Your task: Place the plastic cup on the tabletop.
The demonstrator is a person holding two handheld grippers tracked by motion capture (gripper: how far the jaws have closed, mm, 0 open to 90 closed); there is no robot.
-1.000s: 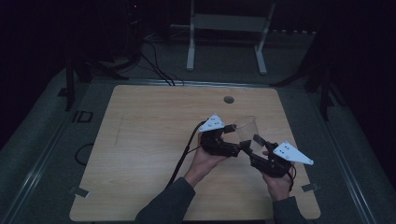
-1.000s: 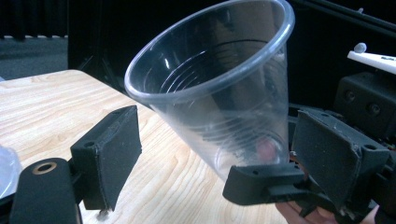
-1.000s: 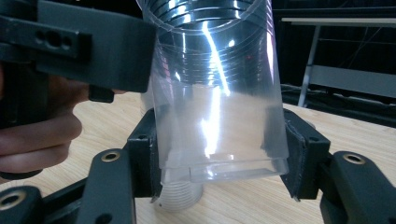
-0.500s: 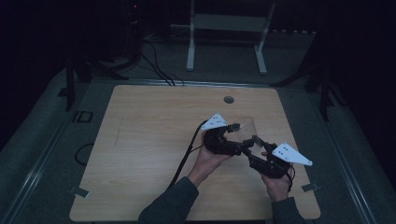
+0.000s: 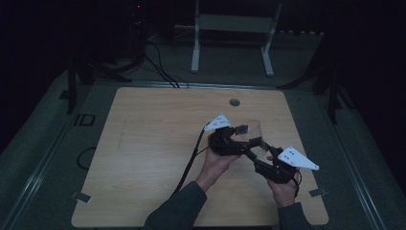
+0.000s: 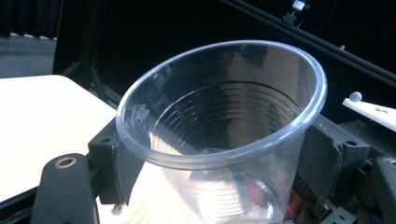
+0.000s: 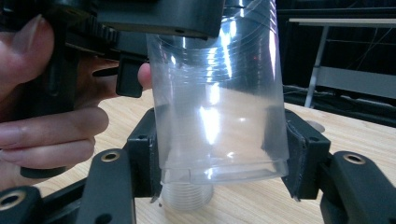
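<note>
clear plastic cup (image 5: 251, 133) held above bench (image 5: 143, 158), toward right edge. left gripper (image 5: 238, 135) jaws clamped on cup near rim; right gripper (image 5: 256, 149) jaws clamped on its base. forearms enter from near edge, hands close together.

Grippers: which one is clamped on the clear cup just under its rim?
The left gripper: its jaws flank the clear cup right below the rim, while the right gripper holds it near the base.

Glossy clear plastic cup (image 6: 224, 140); matt wooden table (image 5: 158, 143)
</note>
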